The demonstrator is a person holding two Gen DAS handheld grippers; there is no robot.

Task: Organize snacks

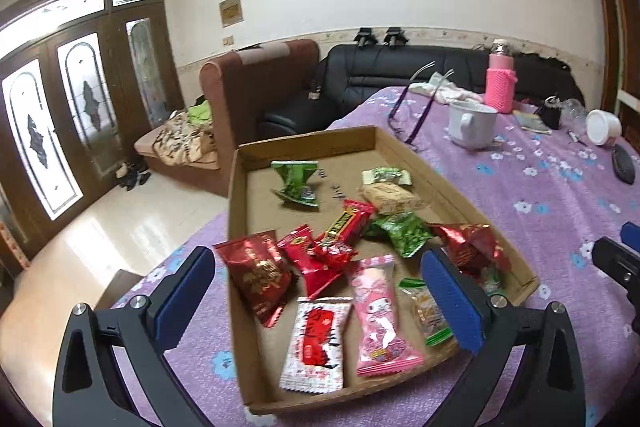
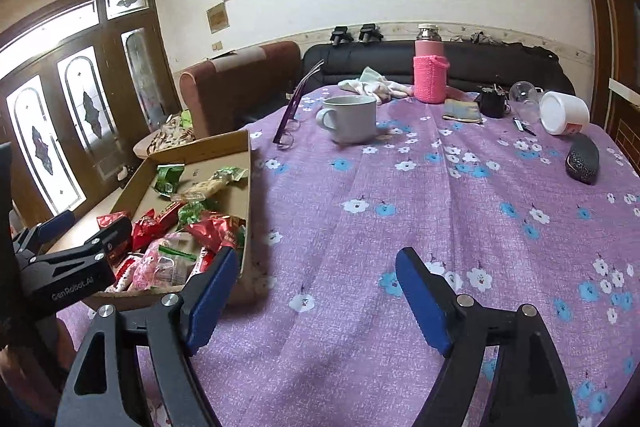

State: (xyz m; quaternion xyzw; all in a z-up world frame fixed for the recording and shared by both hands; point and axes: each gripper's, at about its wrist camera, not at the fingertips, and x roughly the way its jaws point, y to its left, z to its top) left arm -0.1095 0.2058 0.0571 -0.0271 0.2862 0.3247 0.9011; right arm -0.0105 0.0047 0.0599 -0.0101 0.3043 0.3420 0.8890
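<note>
While the left gripper [image 1: 320,291] is held over the near end of the cardboard tray [image 1: 236,211], its blue-padded jaws are spread wide and nothing is clamped between them. In the left wrist view the tray is seen on the purple flowered tablecloth [image 1: 540,195], running from about 6 o'clock up toward 12 o'clock. The snacks are all found inside it. Between the jaws, a pink character-print packet [image 1: 378,319] is laid just beside a white-and-red packet [image 1: 316,343], and a dark red foil packet [image 1: 258,277] is placed at about 9 o'clock of them. A small green-edged packet [image 1: 426,311] is partly hidden by the right-hand pad. Farther up the tray, a red candy bar [image 1: 346,223], a crumpled green pea packet [image 1: 404,233] and a red foil pouch [image 1: 468,247] are piled close together, some touching. At the far end, a green folded packet [image 1: 298,183] is set apart from a beige wafer bar [image 1: 390,197].

In the right wrist view, the right gripper [image 2: 316,297] is seen over bare tablecloth, its jaws likewise held wide with nothing between them; the tray lies at its 9 to 10 o'clock. A white mug [image 2: 352,119] is seen at about 12 o'clock, a pink knit-sleeved bottle [image 2: 431,75] beyond it, purple-framed glasses [image 2: 290,119] near the tray's far corner, and a white tub [image 2: 564,113] on its side with a dark case [image 2: 582,159] at about 2 o'clock.
</note>
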